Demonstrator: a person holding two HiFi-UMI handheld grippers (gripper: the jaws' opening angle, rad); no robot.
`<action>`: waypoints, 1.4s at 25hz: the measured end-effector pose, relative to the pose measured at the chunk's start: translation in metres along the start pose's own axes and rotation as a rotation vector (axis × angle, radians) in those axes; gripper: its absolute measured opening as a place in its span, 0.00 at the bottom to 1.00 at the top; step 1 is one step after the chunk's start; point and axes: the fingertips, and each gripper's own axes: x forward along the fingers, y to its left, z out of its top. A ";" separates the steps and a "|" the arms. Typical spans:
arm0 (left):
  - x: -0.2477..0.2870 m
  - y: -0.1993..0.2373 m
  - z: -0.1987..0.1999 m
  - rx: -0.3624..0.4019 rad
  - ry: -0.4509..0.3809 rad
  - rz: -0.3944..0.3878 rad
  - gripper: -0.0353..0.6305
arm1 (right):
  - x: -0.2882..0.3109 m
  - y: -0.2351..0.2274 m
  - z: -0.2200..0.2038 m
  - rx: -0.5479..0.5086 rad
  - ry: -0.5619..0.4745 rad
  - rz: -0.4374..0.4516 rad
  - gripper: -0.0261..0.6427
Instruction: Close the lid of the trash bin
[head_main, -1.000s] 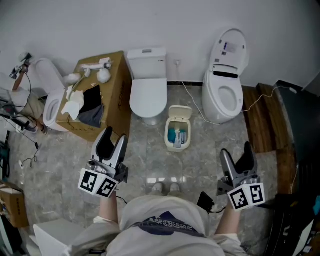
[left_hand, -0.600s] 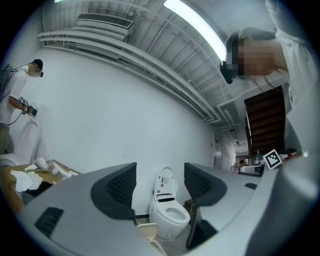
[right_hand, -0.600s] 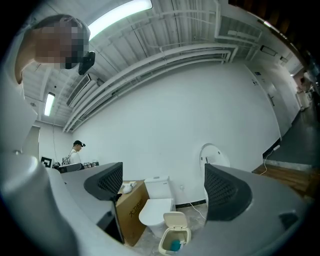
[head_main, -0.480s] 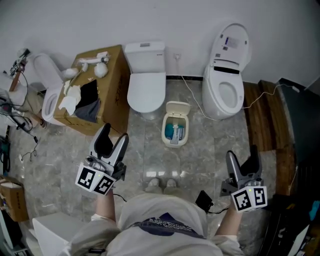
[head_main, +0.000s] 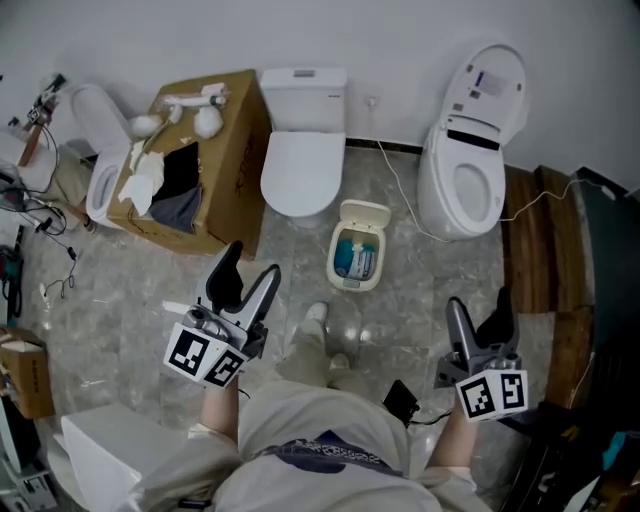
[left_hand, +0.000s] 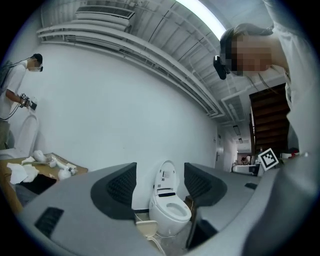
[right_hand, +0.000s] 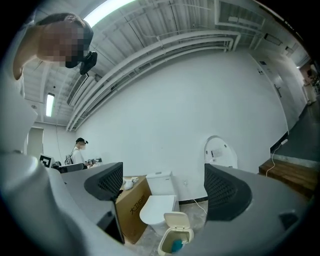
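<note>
The small cream trash bin (head_main: 355, 260) stands on the tiled floor between two toilets. Its lid (head_main: 364, 212) is tipped up at the back, and blue rubbish shows inside. My left gripper (head_main: 250, 268) hovers low and to the left of the bin, well short of it, open and empty. My right gripper (head_main: 478, 304) hangs further back to the right, also open and empty. In the right gripper view the bin (right_hand: 175, 239) sits low between the spread jaws, far off. In the left gripper view only the raised lid (left_hand: 146, 229) peeks above the gripper body.
A white toilet with its lid down (head_main: 300, 172) stands behind the bin, and one with its lid up (head_main: 470, 180) to the right. A cardboard box (head_main: 215, 185) with rags lies left. A cable (head_main: 400, 190) crosses the floor. Wooden steps (head_main: 525, 250) lie right. My shoe (head_main: 315, 315) is near the bin.
Both grippers and I have come forward toward the bin, which now lies closer. A foot has stepped into view. The left jaws have spread wider.
</note>
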 end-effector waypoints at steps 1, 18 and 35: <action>0.010 0.006 0.000 0.010 -0.001 -0.007 0.47 | 0.013 0.002 -0.001 -0.002 -0.001 0.003 0.78; 0.190 0.113 0.015 0.045 -0.005 -0.154 0.47 | 0.203 0.014 0.009 -0.100 0.005 -0.068 0.76; 0.221 0.112 -0.041 0.024 0.088 -0.037 0.47 | 0.307 -0.061 -0.161 -0.708 0.668 0.364 0.80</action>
